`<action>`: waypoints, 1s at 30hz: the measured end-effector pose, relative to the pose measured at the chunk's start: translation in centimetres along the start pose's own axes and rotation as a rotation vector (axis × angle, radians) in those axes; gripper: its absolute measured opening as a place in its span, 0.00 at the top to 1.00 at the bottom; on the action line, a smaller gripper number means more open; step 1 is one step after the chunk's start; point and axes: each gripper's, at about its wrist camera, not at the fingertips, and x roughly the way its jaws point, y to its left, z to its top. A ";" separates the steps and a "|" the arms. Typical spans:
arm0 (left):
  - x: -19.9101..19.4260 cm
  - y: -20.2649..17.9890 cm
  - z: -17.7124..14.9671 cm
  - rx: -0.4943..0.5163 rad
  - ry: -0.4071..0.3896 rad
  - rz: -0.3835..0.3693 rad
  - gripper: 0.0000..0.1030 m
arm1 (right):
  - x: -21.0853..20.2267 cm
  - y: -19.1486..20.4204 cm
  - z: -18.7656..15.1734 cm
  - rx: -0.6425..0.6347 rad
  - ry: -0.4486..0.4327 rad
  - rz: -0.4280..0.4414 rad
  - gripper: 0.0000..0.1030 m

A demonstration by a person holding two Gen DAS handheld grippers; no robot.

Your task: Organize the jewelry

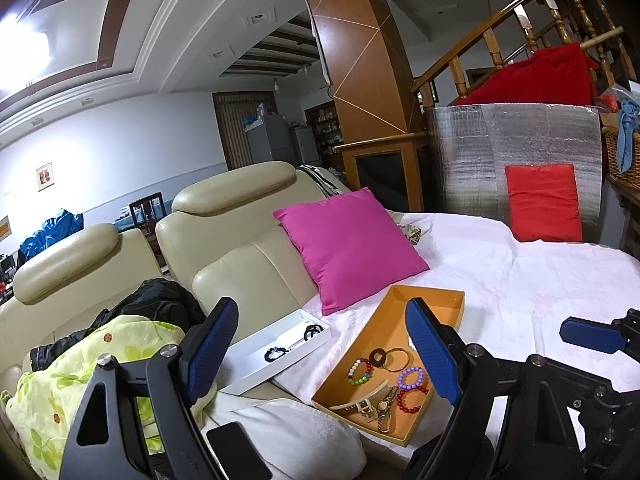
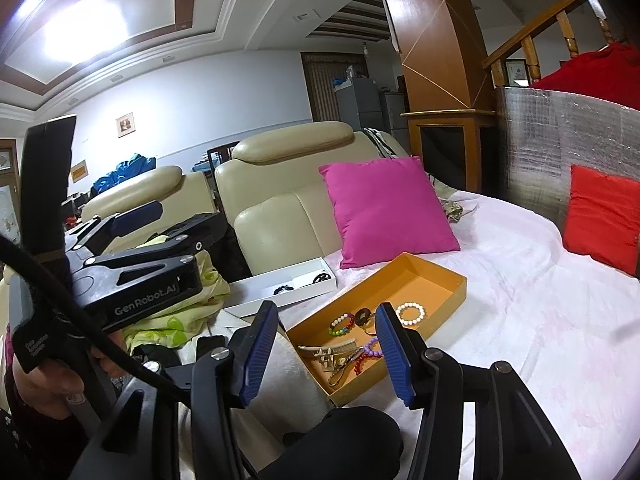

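— Orange cardboard is what the jewelry is kept in: an orange tray [image 1: 424,300] is laid on the white blanket [image 1: 520,280], and a heap of pieces is seen at its near end.

— What is heaped there?

— A multicolored bead bracelet [image 1: 360,372], a purple bead bracelet [image 1: 412,378], a red bead bracelet [image 1: 408,400], a gold bangle [image 1: 396,358], a wristwatch [image 1: 382,406] and a hair clip [image 1: 356,400] are made out. A white bead bracelet [image 2: 411,313] is set apart at about one o'clock from the heap.

— And the white tray [image 1: 280,344]?

— It is placed at ten o'clock from the orange one, just beside it, with two dark pieces inside.

— How are the fingers held?

— Both pairs are spread wide and nothing is gripped. The left gripper [image 1: 320,352] is held above the gap between the trays; the right gripper [image 2: 324,352] is framed around the heap, which is seen between its fingers, apart from them.

— How would the pieces be expected to handle?

— The bead bracelets are judged light and floppy, likely to roll; each would best be pinched across one side of its ring. The bangle is judged stiff and slippery. The watch and clip look tangled, so snagging could be expected.
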 end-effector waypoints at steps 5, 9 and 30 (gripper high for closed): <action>0.0 0.2 -0.1 0.001 0.000 -0.001 0.17 | 0.3 0.1 0.0 -0.006 0.005 0.004 0.47; 0.1 0.4 -0.2 0.001 0.002 -0.001 0.17 | 0.7 0.2 0.0 -0.005 0.011 0.000 0.46; 1.7 1.8 -1.2 -0.017 0.038 0.009 0.16 | 2.8 0.8 0.3 0.004 0.045 -0.069 0.46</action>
